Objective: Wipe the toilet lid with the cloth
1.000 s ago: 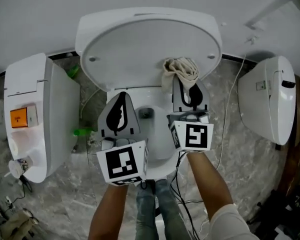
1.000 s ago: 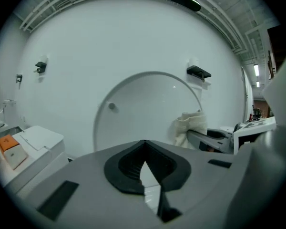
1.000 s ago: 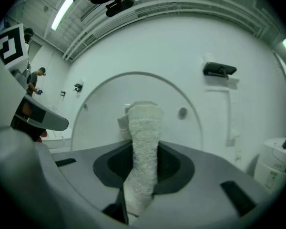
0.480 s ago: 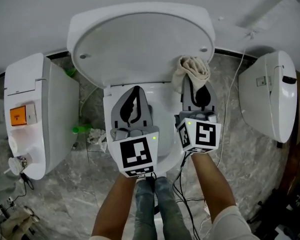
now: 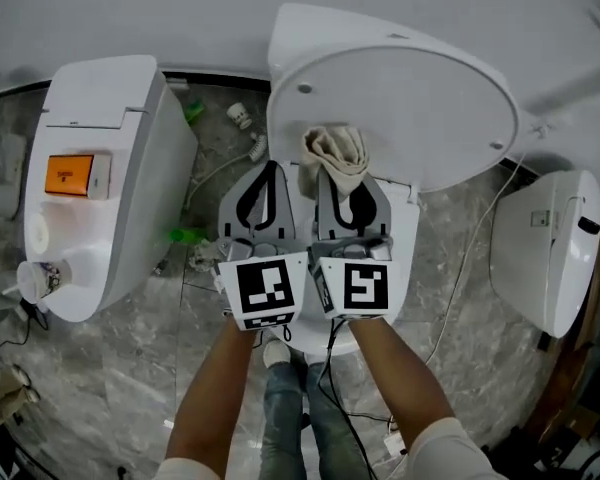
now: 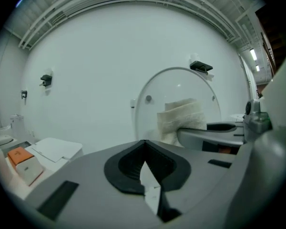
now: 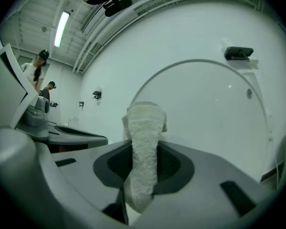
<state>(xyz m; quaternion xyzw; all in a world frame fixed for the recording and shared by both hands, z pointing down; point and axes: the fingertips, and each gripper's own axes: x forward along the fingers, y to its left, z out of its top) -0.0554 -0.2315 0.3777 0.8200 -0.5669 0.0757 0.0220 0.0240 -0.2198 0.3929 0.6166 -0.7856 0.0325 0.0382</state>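
Cloth point(image 5: 335, 150) pinched in right hand-held gripper point(image 5: 340, 180), bunched ahead of its tips at the raised toilet lid point(image 5: 430, 98). Left hand-held gripper point(image 5: 269, 173) closed, empty, just beside. Risks: wiping friction drags cloth loose; grippers collide.

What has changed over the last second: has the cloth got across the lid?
The right gripper carried the cloth across the raised toilet lid: from its right side out to the right edge, then over to its left part. The left gripper moved in close beside the right one. Unchanged: right jaws clamped on the cloth, left jaws shut and empty, lid up.
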